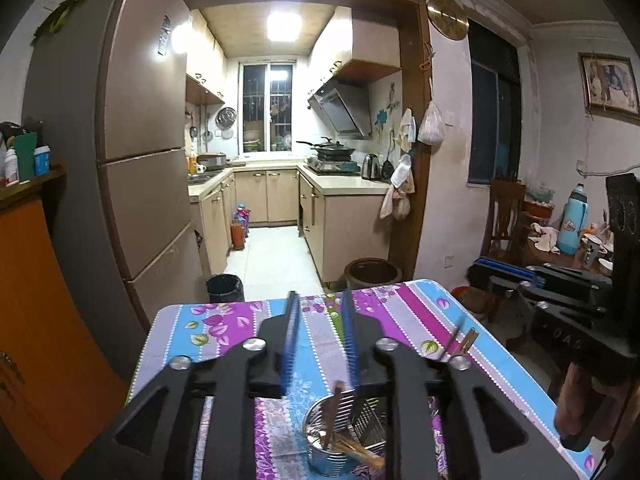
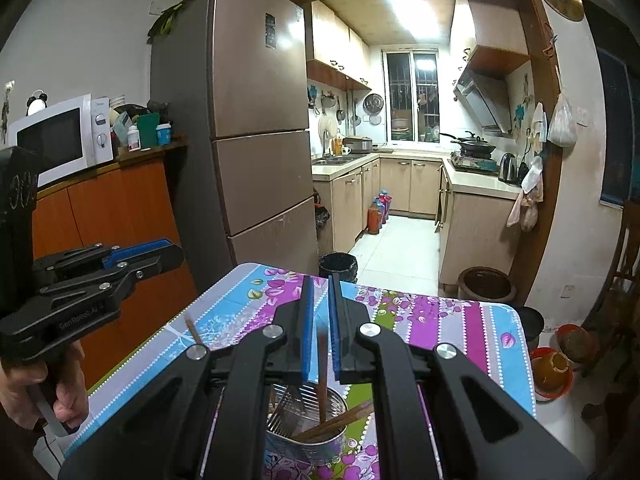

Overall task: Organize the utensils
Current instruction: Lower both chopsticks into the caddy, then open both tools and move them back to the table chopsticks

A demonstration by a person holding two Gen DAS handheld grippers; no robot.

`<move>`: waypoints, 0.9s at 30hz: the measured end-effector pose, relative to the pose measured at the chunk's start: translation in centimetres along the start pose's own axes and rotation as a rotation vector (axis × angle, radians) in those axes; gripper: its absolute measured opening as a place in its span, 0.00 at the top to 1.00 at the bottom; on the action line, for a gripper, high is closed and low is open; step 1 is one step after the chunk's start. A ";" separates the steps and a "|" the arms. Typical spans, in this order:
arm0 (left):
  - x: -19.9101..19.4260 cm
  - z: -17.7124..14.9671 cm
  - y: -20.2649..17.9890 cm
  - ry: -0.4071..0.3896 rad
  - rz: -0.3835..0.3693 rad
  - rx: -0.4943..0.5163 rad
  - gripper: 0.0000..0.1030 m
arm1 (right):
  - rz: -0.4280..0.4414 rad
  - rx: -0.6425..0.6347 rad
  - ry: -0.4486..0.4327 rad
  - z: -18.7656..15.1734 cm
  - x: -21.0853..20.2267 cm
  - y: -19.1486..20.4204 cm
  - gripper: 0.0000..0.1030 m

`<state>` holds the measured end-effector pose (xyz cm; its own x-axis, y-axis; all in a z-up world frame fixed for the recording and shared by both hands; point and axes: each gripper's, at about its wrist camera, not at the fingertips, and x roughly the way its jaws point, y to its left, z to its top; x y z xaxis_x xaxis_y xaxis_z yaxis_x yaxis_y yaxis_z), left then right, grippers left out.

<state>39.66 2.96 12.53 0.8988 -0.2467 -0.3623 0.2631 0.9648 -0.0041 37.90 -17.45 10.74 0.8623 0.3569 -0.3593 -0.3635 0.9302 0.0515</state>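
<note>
A round metal utensil holder (image 1: 336, 440) with a wire divider stands on the flowered tablecloth (image 1: 224, 324), holding several wooden chopsticks (image 1: 360, 454). It also shows in the right wrist view (image 2: 308, 436). My left gripper (image 1: 320, 304) is open and empty, raised above the holder. My right gripper (image 2: 320, 284) is open with a narrow gap; a chopstick (image 2: 322, 376) stands upright in the holder between its fingers, not clamped. More chopsticks (image 1: 460, 340) stick up at the right in the left wrist view; one more (image 2: 194, 330) shows at the left in the right wrist view.
The table's far edge (image 2: 360, 280) faces a kitchen doorway. A black bin (image 2: 338, 266) and a brown crock (image 2: 486, 284) stand on the floor beyond. A fridge (image 2: 256, 120) and an orange cabinet (image 2: 108, 208) with a microwave (image 2: 56, 140) are at left.
</note>
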 end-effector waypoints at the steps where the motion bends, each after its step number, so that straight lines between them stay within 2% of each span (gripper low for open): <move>1: -0.4 0.0 0.1 -0.004 0.003 -0.001 0.71 | 0.000 0.002 -0.005 0.1 -0.4 0.0 0.91; 5: -2.5 0.1 0.4 -0.034 0.016 -0.010 0.64 | -0.002 -0.006 -0.030 0.5 -2.6 0.4 0.80; 9: -6.4 -0.3 0.7 -0.085 0.018 -0.023 0.59 | 0.017 -0.005 -0.076 0.9 -7.0 1.1 0.67; 12: -11.8 -2.4 0.4 -0.164 0.048 -0.003 0.48 | 0.041 0.001 -0.114 0.3 -11.4 1.5 0.53; 14: -15.1 -4.6 -0.1 -0.212 0.071 0.021 0.35 | 0.063 -0.004 -0.145 -1.5 -15.4 2.1 0.46; 16: -18.9 -8.4 -1.0 -0.260 0.089 0.067 0.29 | 0.079 -0.030 -0.158 -4.4 -18.8 3.1 0.42; 18: -21.5 -12.7 -1.9 -0.261 0.088 0.099 0.28 | 0.084 -0.046 -0.155 -8.0 -21.2 3.9 0.42; 20: -22.8 -16.6 -2.8 -0.224 0.079 0.118 0.28 | 0.076 -0.045 -0.128 -12.8 -22.6 4.8 0.41; 21: -23.3 -19.6 -3.5 -0.189 0.067 0.130 0.28 | 0.074 -0.040 -0.115 -14.9 -22.9 5.3 0.42; 22: -23.1 -21.2 -3.8 -0.166 0.062 0.131 0.28 | 0.071 -0.020 -0.085 -18.2 -22.9 5.8 0.42; 23: -23.2 -23.3 -4.1 -0.135 0.057 0.130 0.28 | 0.072 0.004 -0.067 -19.9 -22.7 6.1 0.43; 25: -22.1 -27.7 -4.6 -0.036 0.016 0.083 0.28 | 0.091 0.066 -0.004 -24.4 -21.6 7.2 0.58; 27: -21.3 -31.4 -4.8 0.041 -0.010 0.041 0.28 | 0.085 0.085 0.050 -28.4 -20.1 9.0 0.65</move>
<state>8.26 6.49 -8.97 0.8810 -0.2516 -0.4006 0.2869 0.9575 0.0296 7.25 -18.69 -7.99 0.8103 0.4321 -0.3958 -0.4018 0.9014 0.1616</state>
